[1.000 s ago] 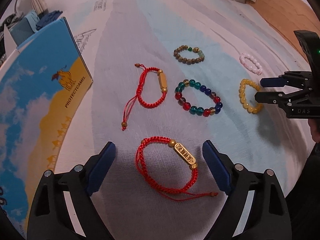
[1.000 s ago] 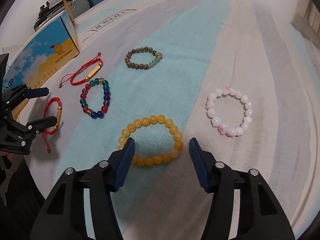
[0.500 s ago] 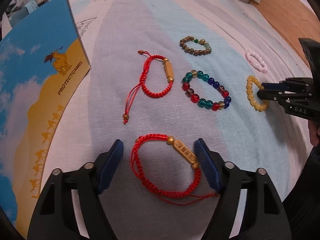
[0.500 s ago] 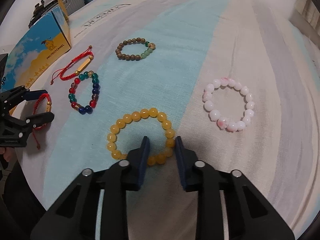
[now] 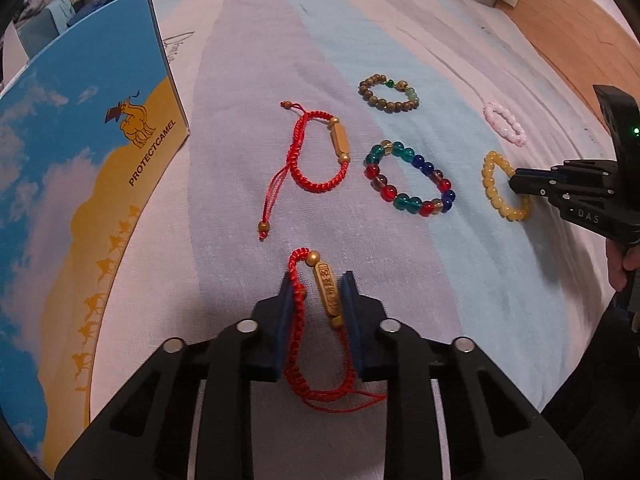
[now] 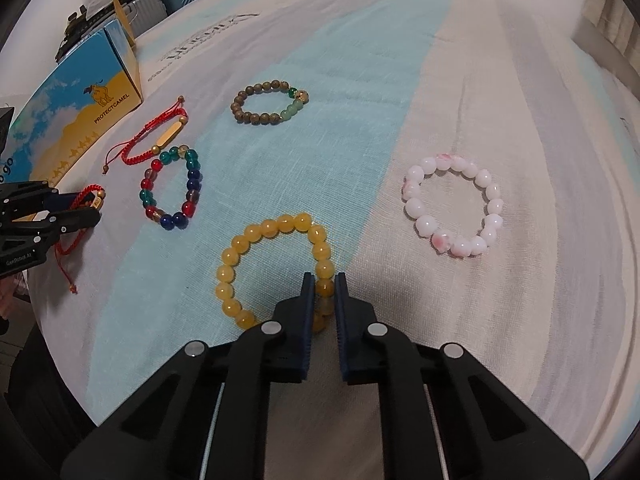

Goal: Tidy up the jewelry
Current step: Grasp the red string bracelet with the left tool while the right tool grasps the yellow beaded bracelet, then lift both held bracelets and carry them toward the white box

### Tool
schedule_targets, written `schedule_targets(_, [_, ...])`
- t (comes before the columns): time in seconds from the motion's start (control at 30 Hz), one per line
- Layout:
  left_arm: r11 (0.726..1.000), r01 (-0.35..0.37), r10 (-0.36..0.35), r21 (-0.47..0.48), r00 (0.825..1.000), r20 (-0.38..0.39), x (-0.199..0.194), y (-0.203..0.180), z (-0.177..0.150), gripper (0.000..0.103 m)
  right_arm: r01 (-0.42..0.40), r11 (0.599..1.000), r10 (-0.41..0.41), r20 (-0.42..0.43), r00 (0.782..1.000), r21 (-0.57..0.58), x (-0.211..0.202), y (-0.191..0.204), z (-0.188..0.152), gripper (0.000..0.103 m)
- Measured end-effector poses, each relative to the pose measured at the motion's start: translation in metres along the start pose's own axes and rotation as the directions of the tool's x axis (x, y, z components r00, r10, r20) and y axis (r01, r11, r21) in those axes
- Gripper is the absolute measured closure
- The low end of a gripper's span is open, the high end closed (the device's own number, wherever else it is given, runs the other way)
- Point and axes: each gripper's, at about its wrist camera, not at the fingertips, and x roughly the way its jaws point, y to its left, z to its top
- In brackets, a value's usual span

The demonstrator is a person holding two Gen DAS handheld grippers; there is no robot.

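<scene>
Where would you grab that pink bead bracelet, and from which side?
The pink bracelet lies flat as an open ring, apart from the others. Probably best to come from above and pinch one short stretch of beads, one finger inside the ring and one outside, at its near edge.

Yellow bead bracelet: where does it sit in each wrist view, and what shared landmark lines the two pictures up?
Left wrist: yellow bracelet at the right edge, its near side pinched by the right gripper.
Right wrist: bottom centre, a bead between the shut fingers.
Shared landmark: the multicoloured bracelet, left of the yellow one in both.
</scene>
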Motion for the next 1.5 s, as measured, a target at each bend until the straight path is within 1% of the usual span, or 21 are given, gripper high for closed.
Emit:
schedule_targets(0.1, [1.000, 0.008, -0.008, 0.001, 1.000, 0.001, -0.003, -0.001, -0.001, 0.089, 0.001, 1.000, -0.001, 0.002, 1.000, 0.003, -0.003, -0.002, -0.001, 0.094])
schedule_targets(0.3, [1.000, 0.010, -0.010, 0.013, 1.000, 0.009, -0.010, -0.007, -0.001, 0.090, 0.005, 1.000, -0.005, 0.015, 1.000, 0.003, -0.010, -0.001, -0.001, 0.094])
schedule_targets(0.67, [0.999, -0.027, 0.026, 0.033, 0.999, 0.027, -0.023, -0.019, 0.003, 0.091, 0.011, 1.000, -0.011, 0.043, 0.999, 0.002, -0.029, 0.001, 0.003, 0.094])
schedule_targets(0.83, [0.998, -0.036, 0.034, 0.042, 0.999, 0.040, -0.031, -0.022, 0.006, 0.095, 0.014, 1.000, -0.014, 0.055, 0.998, 0.002, -0.038, 0.001, 0.004, 0.094])
schedule_targets(1.07, [0.998, -0.040, 0.038, 0.043, 0.998, 0.059, -0.046, -0.025, 0.010, 0.095, 0.021, 1.000, -0.020, 0.083, 0.996, -0.011, -0.054, 0.007, 0.010, 0.094])
schedule_targets(1.23, [0.998, -0.039, 0.035, 0.047, 0.996, 0.076, -0.060, -0.028, 0.012, 0.095, 0.027, 0.999, -0.024, 0.122, 0.992, -0.029, -0.072, 0.016, 0.016, 0.094])
schedule_targets(1.5, [0.997, -0.056, 0.051, 0.044, 0.993, 0.107, -0.080, -0.033, 0.018, 0.095, 0.043, 0.999, -0.037, 0.155, 0.987, -0.032, -0.095, 0.023, 0.021, 0.094])
